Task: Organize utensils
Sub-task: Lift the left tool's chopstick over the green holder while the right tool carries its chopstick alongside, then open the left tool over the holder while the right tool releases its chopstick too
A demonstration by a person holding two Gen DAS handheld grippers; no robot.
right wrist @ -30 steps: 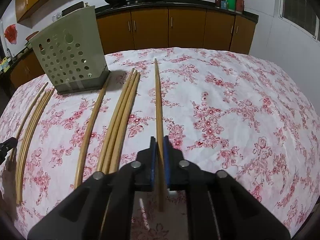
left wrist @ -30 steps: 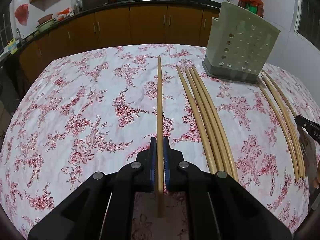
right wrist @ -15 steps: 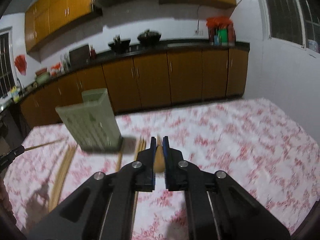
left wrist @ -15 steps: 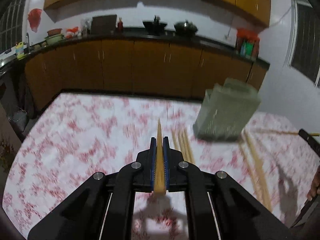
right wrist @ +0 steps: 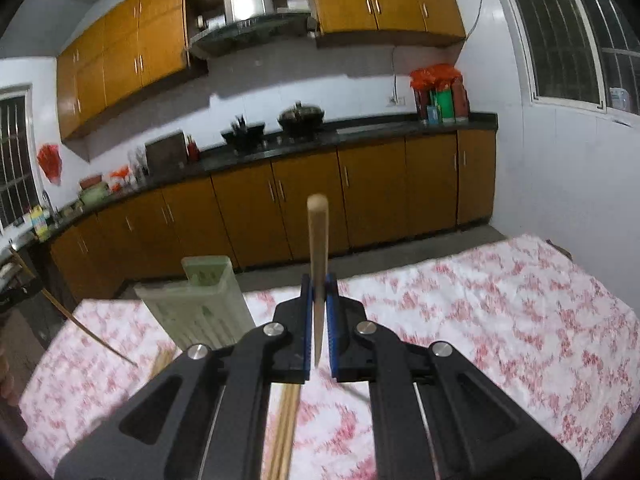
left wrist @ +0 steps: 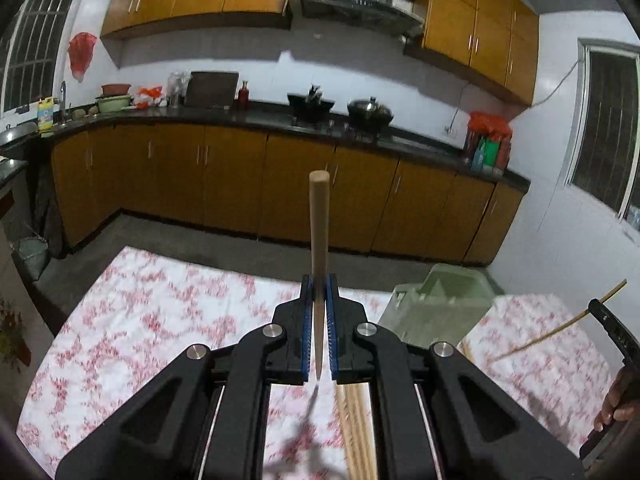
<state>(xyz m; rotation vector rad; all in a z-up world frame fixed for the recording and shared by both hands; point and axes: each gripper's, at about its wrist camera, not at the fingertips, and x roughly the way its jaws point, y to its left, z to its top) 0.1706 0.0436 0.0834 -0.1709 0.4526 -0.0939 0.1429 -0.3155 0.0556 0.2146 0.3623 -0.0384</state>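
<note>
With each gripper [left wrist: 319, 332] [right wrist: 319, 320] clamped on one chopstick [left wrist: 319, 232] [right wrist: 317, 240], we should lower tips-first, vertically, into the holder [left wrist: 444, 304].

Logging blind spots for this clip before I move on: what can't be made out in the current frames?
- Left wrist view: the chopsticks on the table are mostly hidden behind the left tongs, so no count.
- Right wrist view: the green holder is motion-blurred; whether anything is inside cannot be told.
- Left wrist view: the right tongs are cut off by the frame edge.
- Both views: the tablecloth pattern is smeared.
</note>
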